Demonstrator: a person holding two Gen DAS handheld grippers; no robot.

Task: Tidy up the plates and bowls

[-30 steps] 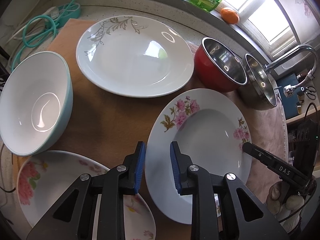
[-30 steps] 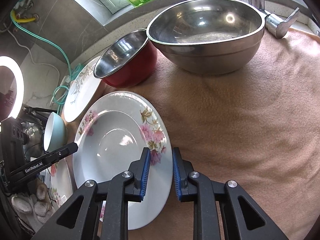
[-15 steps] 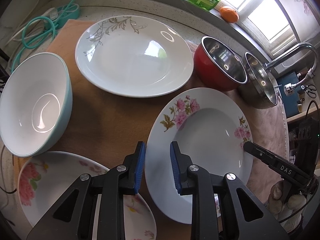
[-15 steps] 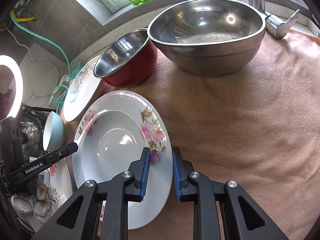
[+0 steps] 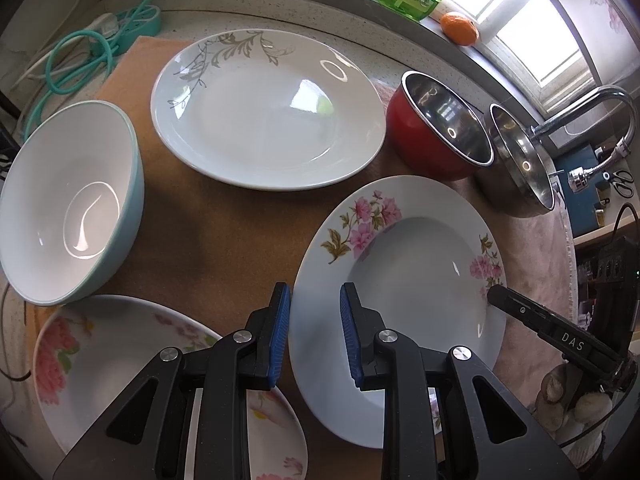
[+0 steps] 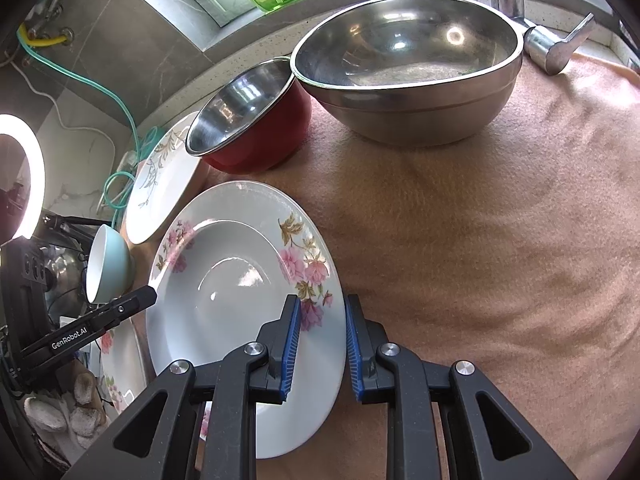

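- Change over the last second: almost none. Both grippers are where they were, and the pink-flowered deep plate (image 5: 404, 280) has at most crept a touch within the left wrist view — read as a settled two-handed hold before a lift.
- Left gripper (image 5: 314, 334): jaws narrowly parted, astride the plate's near-left rim. Right gripper (image 6: 320, 346): same narrow gap, astride the opposite rim. Whether the pads truly pinch the rim cannot be told from either view.
- Plate position: on the brown mat (image 6: 480, 240), in front of the red bowl (image 5: 436, 136), with its near-left rim overlapping a second flowered plate (image 5: 120, 360).
- Left wrist view only: the whole leaf-patterned plate (image 5: 264, 108) and the teal bowl (image 5: 68, 208) at full size — likely stacking candidates.
- Right wrist view only: the steel bowl (image 6: 408, 68) seen into, and open mat to its right.
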